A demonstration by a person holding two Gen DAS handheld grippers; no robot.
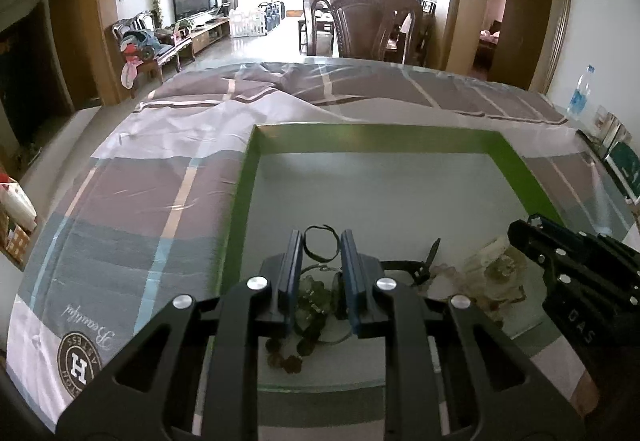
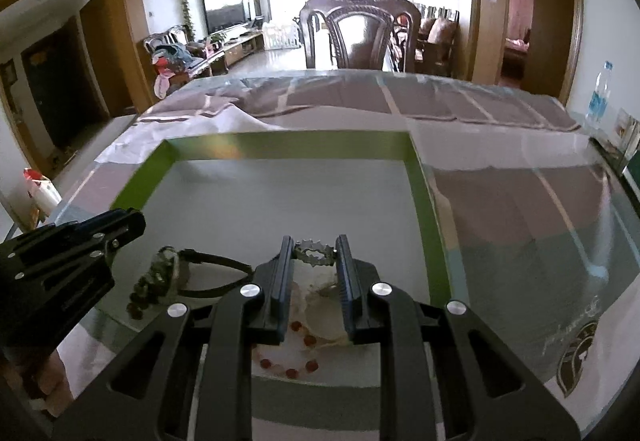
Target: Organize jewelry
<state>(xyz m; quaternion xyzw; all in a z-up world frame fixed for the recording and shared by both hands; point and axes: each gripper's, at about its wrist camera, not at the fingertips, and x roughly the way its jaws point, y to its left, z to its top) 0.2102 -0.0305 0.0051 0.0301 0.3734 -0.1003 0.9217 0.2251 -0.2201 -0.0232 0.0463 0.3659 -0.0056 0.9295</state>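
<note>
Evidently the sorting is in its early, picking-up step: both tools have a piece in hand above the near end of the tray [image 1: 360, 131], and most of the jewelry lies in a heap there. The left gripper [image 1: 320, 237] has its jaws nearly together on a thin black cord loop [image 1: 307, 247], which spans the gap between the pads. The right gripper [image 2: 314, 243] is clenched on a silver toothed bracelet [image 2: 314, 253], pinched at its two ends. Beneath the left tool lie a string of green beads [image 1: 316, 293] and a short run of dark brown beads [image 1: 284, 361]. A black strap [image 1: 426, 261] rests just beside them, and pale pieces [image 1: 488, 261] are bunched further right. Under the right tool a red bead bracelet [image 2: 312, 365] lies on the tray floor. The far half of the tray is bare, so the next move probably calls for carrying each held piece there and setting it down well apart from the heap, loosening the grip only once the piece touches down. The cord is limp and could snag the green beads as it lifts. By count: two grippers, one tray, two pieces held, at least four separate pieces lying loose, and how many pale pieces there are I cannot tell.
</note>
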